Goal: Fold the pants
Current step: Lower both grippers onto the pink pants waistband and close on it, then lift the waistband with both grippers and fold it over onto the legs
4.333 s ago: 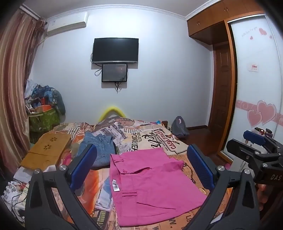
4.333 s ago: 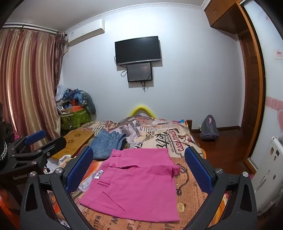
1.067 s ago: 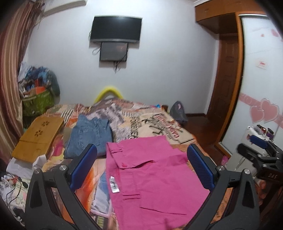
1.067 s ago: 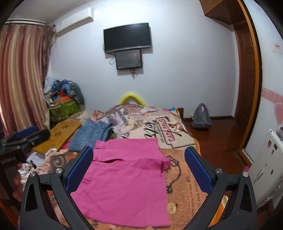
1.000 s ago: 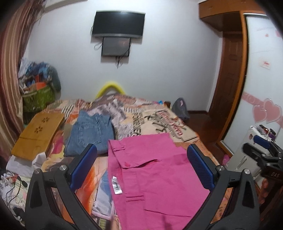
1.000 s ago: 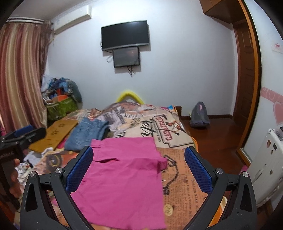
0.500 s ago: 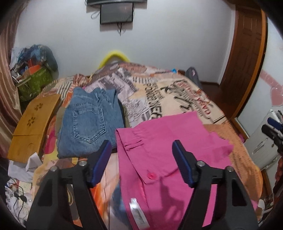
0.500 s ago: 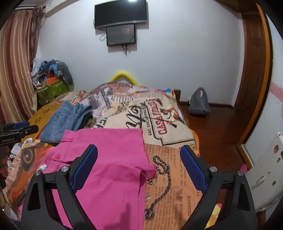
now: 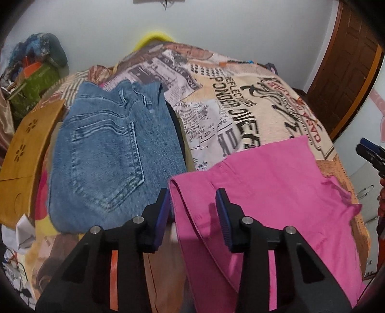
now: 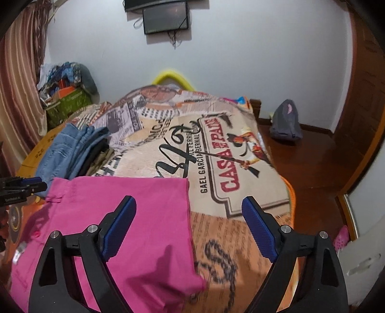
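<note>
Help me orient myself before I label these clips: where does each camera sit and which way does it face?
Left wrist: on the left gripper, looking down over the pink pants' left edge and the folded jeans; its own two fingers show, and the right gripper's tip at the right edge.
Right wrist: on the right gripper, facing up the bed over the pants' right edge toward the wall screen; its open fingers show, and the left gripper at the left edge.
Shared: pants, jeans, bed.

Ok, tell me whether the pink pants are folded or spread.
Partly folded: the pink pants lie flat on the bed, legs doubled over, no leg ends showing.
</note>
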`<move>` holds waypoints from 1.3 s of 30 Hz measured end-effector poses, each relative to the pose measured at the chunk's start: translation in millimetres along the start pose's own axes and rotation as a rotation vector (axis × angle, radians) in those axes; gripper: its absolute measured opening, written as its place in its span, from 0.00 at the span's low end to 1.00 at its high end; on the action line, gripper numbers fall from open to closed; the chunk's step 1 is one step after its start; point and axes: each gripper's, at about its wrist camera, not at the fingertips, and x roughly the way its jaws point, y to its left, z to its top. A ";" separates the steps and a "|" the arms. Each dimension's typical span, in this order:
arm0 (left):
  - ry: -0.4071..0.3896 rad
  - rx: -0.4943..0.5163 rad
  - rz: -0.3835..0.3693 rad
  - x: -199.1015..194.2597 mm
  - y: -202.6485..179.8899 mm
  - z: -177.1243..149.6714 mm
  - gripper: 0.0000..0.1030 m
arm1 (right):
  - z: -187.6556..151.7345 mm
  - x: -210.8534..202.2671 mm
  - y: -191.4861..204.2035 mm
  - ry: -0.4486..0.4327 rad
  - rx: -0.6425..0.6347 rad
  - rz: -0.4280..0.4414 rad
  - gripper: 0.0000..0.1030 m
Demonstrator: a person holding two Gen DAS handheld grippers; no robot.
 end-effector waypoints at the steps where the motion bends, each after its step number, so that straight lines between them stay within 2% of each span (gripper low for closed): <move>1: 0.006 -0.002 0.010 5.1 1.7 1.0 0.38 | 1.2 6.5 -0.2 0.009 -0.007 0.005 0.83; 5: 0.045 -0.021 0.006 27.5 12.6 3.5 0.37 | 7.6 45.3 -3.5 0.074 -0.049 0.023 0.73; 11: 0.034 0.003 -0.007 33.9 13.0 3.9 0.36 | 14.8 94.7 -10.2 0.154 -0.027 0.090 0.69; 14: 0.031 0.017 0.010 35.7 13.6 3.2 0.28 | 16.0 113.2 -7.5 0.189 -0.032 0.101 0.66; 17: 0.021 0.032 0.026 34.8 12.5 3.3 0.22 | 17.0 129.0 -3.5 0.232 -0.052 0.113 0.50; 19: 0.015 0.031 0.023 33.7 12.3 3.1 0.15 | 15.7 133.2 -1.0 0.238 -0.066 0.105 0.48; 20: 0.011 0.030 0.023 32.3 11.6 3.3 0.14 | 15.8 131.9 0.1 0.224 -0.073 0.105 0.41; 21: 0.009 0.032 0.029 31.5 10.5 3.1 0.13 | 15.6 130.4 1.5 0.219 -0.079 0.112 0.27; 22: 0.006 0.034 0.029 30.3 9.4 3.2 0.09 | 15.7 128.9 2.8 0.217 -0.081 0.119 0.20; 23: 0.004 0.036 0.020 28.8 8.4 3.3 0.08 | 15.7 127.8 3.7 0.218 -0.084 0.116 0.09; 29: -0.025 0.064 0.031 17.2 0.6 13.8 0.07 | 20.4 119.6 5.2 0.183 -0.097 0.094 0.04; 34: -0.080 0.093 0.059 6.5 -7.0 37.1 0.07 | 41.1 102.7 4.0 0.094 -0.101 0.053 0.03; 39: -0.120 0.061 0.014 -13.1 -7.1 55.2 0.07 | 61.4 80.7 3.6 0.037 -0.079 0.034 0.03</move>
